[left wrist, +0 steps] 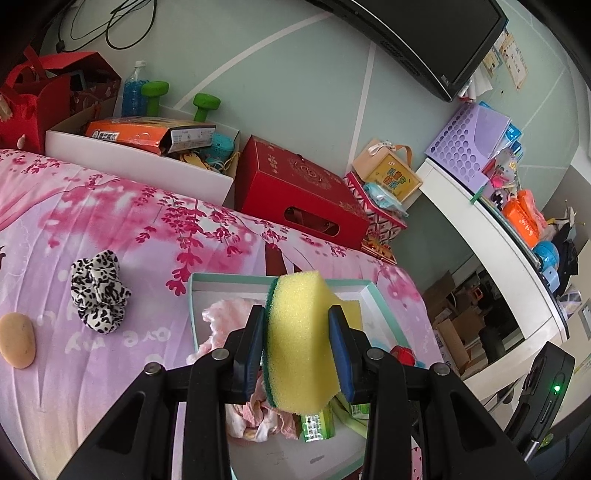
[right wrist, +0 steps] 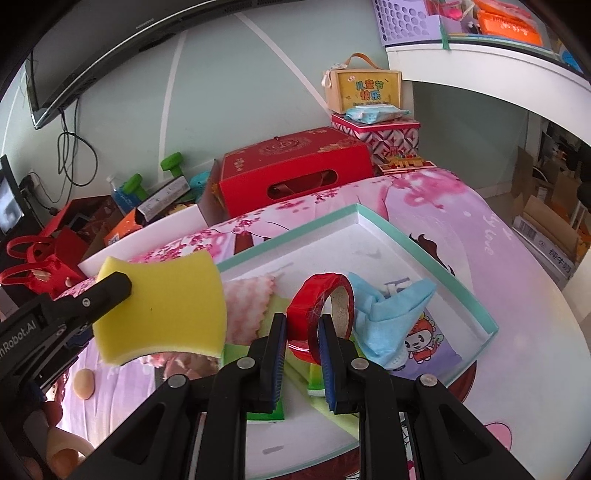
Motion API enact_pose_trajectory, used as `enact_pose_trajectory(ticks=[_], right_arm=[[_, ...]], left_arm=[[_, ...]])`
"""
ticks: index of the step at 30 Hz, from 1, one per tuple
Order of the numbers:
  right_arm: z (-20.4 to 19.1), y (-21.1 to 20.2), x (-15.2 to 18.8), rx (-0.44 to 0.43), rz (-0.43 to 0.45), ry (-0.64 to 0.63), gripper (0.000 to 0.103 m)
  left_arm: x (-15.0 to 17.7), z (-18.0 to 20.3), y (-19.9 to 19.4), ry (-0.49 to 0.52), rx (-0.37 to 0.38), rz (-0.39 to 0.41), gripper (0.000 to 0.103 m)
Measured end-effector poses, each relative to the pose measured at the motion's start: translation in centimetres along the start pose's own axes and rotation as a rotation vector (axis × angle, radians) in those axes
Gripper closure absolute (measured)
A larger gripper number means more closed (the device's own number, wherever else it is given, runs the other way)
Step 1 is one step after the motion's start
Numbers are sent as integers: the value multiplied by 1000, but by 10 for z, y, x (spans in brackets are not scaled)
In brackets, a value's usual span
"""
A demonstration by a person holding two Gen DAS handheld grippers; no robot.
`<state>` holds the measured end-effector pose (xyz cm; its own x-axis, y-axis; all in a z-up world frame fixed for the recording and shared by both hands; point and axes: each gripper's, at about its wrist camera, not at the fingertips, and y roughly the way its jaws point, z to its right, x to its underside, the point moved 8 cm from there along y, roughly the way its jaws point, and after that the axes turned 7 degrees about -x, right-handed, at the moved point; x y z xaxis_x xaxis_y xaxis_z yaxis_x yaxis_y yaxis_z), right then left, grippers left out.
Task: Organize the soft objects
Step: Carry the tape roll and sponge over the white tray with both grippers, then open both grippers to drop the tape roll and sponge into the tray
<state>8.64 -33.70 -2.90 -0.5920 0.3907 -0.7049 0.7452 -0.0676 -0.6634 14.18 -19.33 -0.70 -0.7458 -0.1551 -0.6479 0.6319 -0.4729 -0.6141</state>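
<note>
My left gripper point(left wrist: 297, 321) is shut on a yellow sponge point(left wrist: 301, 339) with a green scrub side, held above the white box with a teal rim point(left wrist: 365, 286). The same sponge point(right wrist: 162, 314) shows at the left of the right wrist view. My right gripper point(right wrist: 303, 325) is shut on a red ring-shaped band point(right wrist: 317, 310), over the box point(right wrist: 406, 240). Inside the box lie a pink cloth point(right wrist: 247, 306), a blue cloth point(right wrist: 388, 314) and green packets point(left wrist: 316, 424). A black-and-white scrunchie point(left wrist: 98, 291) and a beige pad point(left wrist: 16, 339) rest on the pink bedspread.
A red gift box point(left wrist: 295, 188), a white open box of clutter point(left wrist: 140, 155) and green dumbbells point(left wrist: 205, 105) stand beyond the bed by the wall. A white desk point(left wrist: 491, 236) with a purple basket point(left wrist: 465, 140) is at the right. A monitor point(left wrist: 424, 33) hangs above.
</note>
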Motion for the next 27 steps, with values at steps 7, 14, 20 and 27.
enact_pose_trajectory(ticks=[7,14,20,27], right_arm=[[5,3,2,30,-7,6,84],[4,4,2,42,-10,9,83],[4,6,2,47,-15,9,83],[7,8,4,61,-29,13,52]], left_arm=[[2,2,10,2,-5,-12,67],[3,-2,12,-3,-16,-34,56],[5,-4,13,-1,-14,-49,48],[5,-7,10,10,-41,-56,36]])
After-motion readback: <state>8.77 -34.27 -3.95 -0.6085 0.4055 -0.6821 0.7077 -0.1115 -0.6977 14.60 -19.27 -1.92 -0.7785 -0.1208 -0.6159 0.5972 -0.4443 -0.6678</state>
